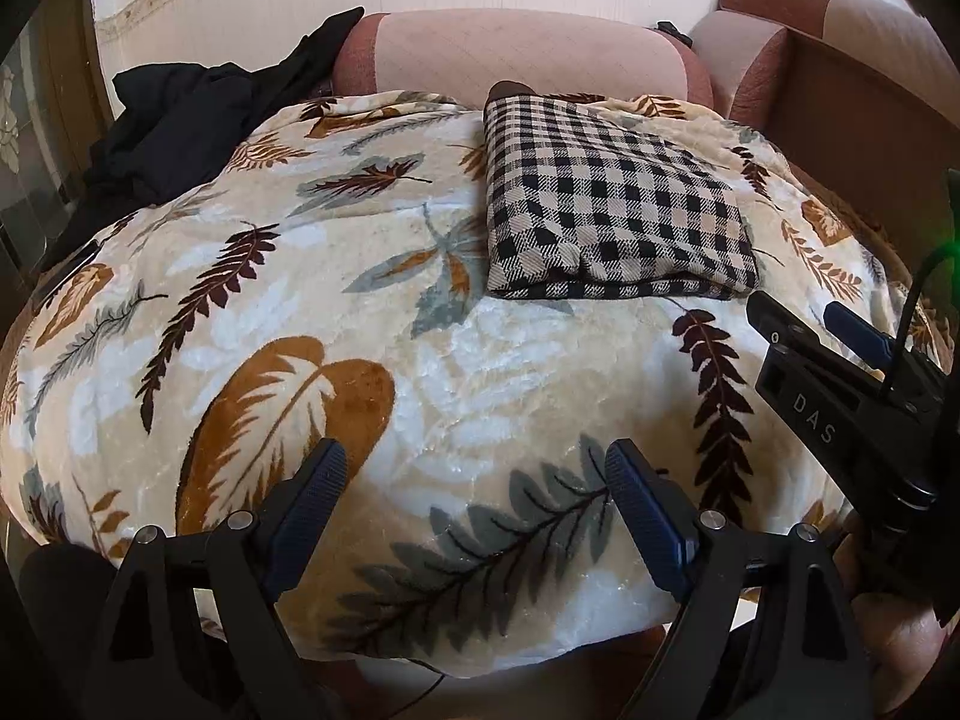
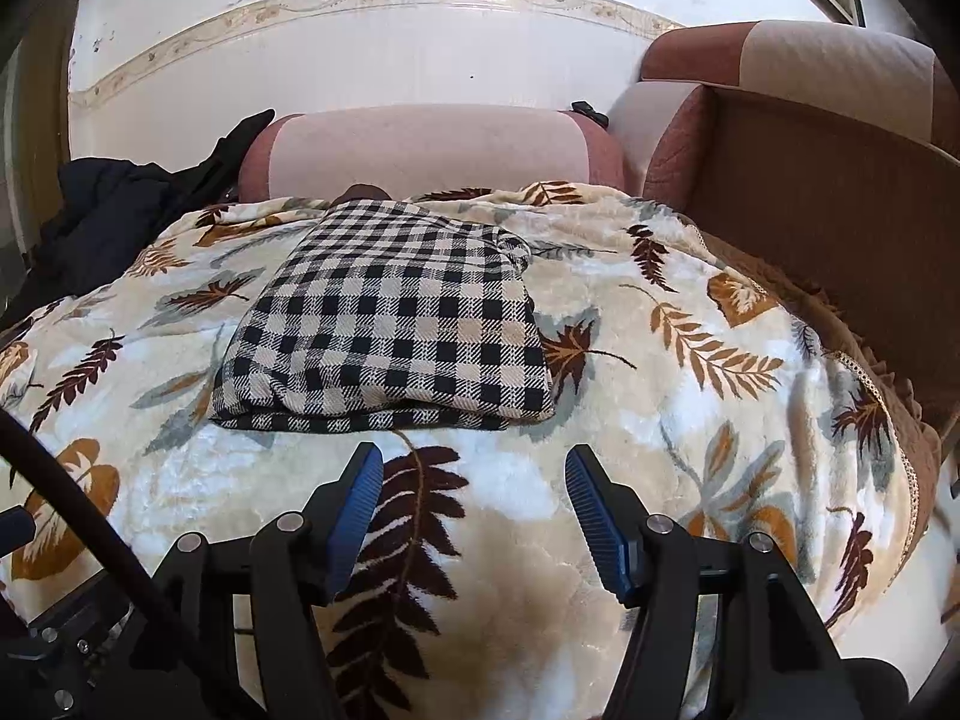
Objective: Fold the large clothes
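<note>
Checked garment, folded into a neat rectangle, lies flat on the leaf-print blanket that covers the sofa, toward the pink backrest. Both grippers hover short of it over the blanket with fingers released and holding nothing: left gripper, right gripper. Black clothes sit heaped at the left

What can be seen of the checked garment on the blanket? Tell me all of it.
The checked garment is woven cloth in black and beige squares, folded into a thick, roughly square bundle with stacked layers showing along its near edge. It lies flat on the leaf-print blanket, its far end near the pink sofa cushion. Both grippers are open and apart from it; nothing else touches it.
</note>
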The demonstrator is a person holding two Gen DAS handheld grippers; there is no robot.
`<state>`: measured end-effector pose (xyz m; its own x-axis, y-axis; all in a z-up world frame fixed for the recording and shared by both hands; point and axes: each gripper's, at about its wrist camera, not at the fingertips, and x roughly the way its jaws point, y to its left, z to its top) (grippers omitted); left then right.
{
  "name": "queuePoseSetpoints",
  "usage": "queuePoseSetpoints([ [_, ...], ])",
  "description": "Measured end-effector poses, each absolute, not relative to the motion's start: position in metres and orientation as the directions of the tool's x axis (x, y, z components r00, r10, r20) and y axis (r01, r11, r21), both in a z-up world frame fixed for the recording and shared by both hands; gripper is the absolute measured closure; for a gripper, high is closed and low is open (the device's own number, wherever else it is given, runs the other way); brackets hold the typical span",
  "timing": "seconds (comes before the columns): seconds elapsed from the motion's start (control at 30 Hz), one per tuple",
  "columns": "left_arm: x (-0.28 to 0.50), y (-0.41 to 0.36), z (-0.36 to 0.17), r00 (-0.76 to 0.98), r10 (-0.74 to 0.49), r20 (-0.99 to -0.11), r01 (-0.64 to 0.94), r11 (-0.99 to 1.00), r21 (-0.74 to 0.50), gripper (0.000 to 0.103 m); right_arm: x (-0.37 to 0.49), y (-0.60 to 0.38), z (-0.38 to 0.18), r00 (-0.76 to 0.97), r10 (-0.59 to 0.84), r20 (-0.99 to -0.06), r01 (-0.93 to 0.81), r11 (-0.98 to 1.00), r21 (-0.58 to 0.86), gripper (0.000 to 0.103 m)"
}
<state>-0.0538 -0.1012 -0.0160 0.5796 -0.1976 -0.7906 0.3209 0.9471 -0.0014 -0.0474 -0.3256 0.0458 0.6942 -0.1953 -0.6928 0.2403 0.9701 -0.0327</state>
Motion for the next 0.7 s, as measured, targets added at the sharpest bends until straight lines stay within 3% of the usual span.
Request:
queuePoseSetpoints([
  [0.7, -0.0582, -0.1026, -0.0161, 0.59, -0.202, -0.781, 0.33, 0.944, 0.005, 0.016, -0.0486, -0.3228, 0.047, 0.701, -0.2, -0.684, 0.233, 0.971, -0.045, 0.033],
])
